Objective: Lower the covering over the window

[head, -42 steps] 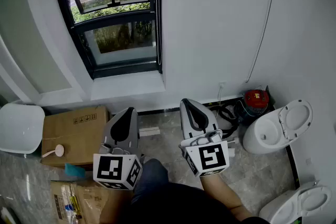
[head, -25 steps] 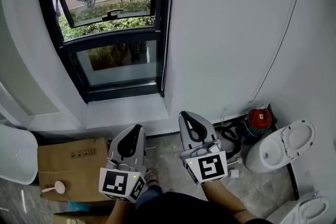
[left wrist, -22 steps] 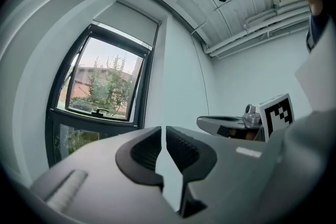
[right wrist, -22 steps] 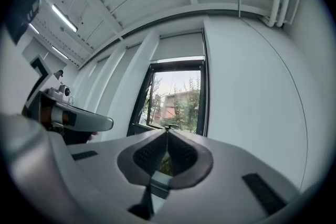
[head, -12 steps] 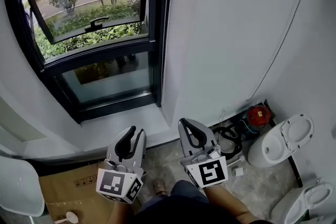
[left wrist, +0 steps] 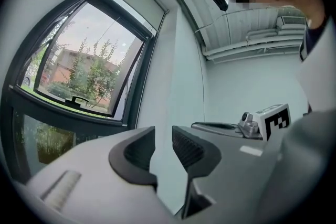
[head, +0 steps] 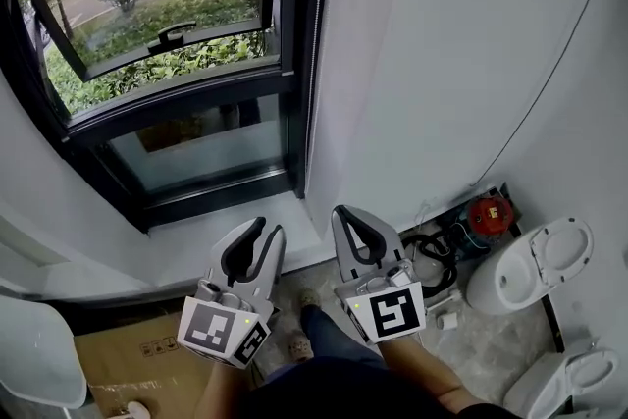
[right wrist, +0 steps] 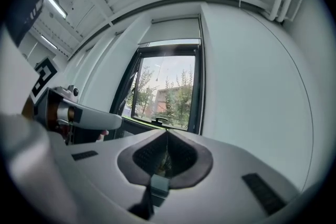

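While the right gripper (head: 350, 219) is closed, the blind (right wrist: 173, 30) seems raised.

A: What sort of place are you in?
B: You're in a bare washroom being fitted out: a white toilet (head: 535, 265), a second toilet (head: 579, 378), a cardboard box (head: 118, 368) and tangled cables (head: 432, 255) on the floor (head: 481, 339).

clear path to window (head: 177, 64), sill (head: 235, 223) below, toilet (head: 530, 265) at right
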A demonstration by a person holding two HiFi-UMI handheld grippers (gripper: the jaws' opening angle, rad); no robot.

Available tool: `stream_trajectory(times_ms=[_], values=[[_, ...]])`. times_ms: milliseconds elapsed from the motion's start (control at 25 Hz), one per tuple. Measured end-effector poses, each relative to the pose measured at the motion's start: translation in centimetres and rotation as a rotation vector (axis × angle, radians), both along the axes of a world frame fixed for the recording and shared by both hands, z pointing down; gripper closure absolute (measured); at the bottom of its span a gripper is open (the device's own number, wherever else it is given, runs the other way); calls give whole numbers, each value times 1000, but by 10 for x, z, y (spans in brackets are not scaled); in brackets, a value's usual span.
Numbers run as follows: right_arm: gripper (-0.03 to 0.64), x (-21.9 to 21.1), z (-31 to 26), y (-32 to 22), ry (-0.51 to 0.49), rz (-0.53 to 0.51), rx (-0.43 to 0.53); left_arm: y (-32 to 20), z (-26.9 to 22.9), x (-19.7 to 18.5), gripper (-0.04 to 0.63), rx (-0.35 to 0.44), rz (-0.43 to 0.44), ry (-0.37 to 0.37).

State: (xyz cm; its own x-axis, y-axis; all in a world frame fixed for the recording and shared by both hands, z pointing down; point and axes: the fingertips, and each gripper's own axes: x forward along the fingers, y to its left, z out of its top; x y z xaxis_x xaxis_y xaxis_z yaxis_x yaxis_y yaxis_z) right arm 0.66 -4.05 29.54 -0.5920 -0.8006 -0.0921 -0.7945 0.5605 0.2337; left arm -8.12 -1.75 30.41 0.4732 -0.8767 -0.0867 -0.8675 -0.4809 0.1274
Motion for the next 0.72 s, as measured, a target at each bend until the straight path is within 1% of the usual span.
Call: stream_trajectory(times_ms=[120, 240, 440, 600, 720], values=[[603, -4, -3, -37, -31, 4, 13, -31, -2, 4, 509, 22, 26, -10], [603, -11, -10, -75, -24, 11, 41, -64, -2, 6, 509, 31, 40, -7], [603, -21, -17, -129, -33, -5, 58, -122, -7, 5, 509, 51, 39, 7], [604, -27, -18, -158, -36, -25, 68, -158, 0, 7, 509, 33, 37, 5], [603, -33, -12, -171, -35, -42, 56, -179, 1, 7, 509, 44, 34, 3]])
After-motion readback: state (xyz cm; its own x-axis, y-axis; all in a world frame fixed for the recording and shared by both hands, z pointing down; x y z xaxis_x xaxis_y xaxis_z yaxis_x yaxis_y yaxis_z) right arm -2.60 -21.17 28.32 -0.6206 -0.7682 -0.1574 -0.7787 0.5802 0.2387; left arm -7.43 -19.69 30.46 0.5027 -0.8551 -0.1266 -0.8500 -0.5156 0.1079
